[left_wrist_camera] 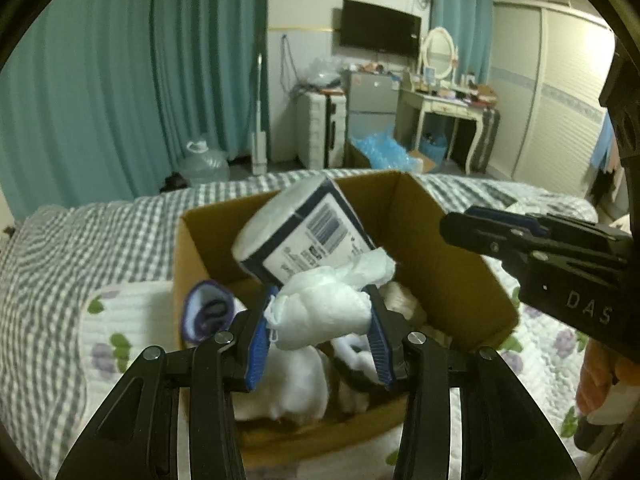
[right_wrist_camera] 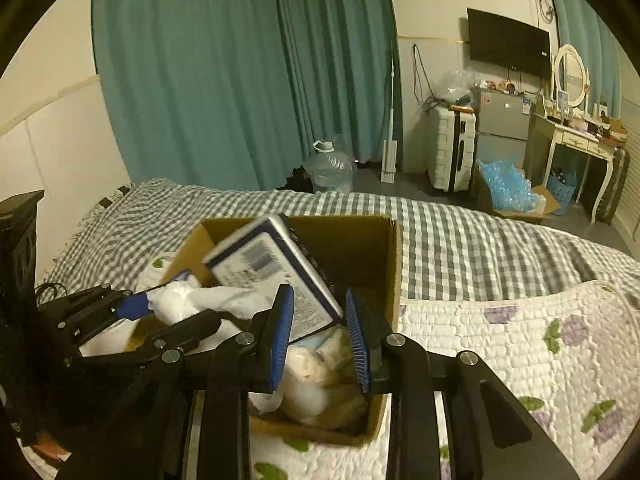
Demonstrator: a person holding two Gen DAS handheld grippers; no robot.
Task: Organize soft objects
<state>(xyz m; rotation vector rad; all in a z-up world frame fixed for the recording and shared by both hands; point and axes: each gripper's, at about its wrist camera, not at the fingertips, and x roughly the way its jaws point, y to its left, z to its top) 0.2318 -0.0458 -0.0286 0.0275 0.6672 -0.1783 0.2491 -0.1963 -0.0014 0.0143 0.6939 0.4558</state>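
A brown cardboard box (left_wrist_camera: 440, 240) stands open on the bed, also in the right wrist view (right_wrist_camera: 396, 256). My left gripper (left_wrist_camera: 320, 312) is shut on a crumpled white cloth (left_wrist_camera: 320, 312) and holds it over the box; it shows in the right wrist view (right_wrist_camera: 176, 300) too. A white and navy tissue pack (left_wrist_camera: 308, 232) leans tilted inside the box (right_wrist_camera: 272, 276). A purple-rimmed rolled sock (left_wrist_camera: 208, 312) and white and cream soft items (right_wrist_camera: 316, 380) lie in the box. My right gripper (right_wrist_camera: 320, 312) is open and empty over the box's near right part, its jaws beside the pack's lower corner.
The box rests on a white quilt with purple flowers (right_wrist_camera: 520, 344) over a grey checked bedspread (right_wrist_camera: 460, 240). Beyond the bed are teal curtains (left_wrist_camera: 120, 80), a water jug (right_wrist_camera: 330, 168), a white suitcase (right_wrist_camera: 450, 156) and a dressing table (left_wrist_camera: 444, 108).
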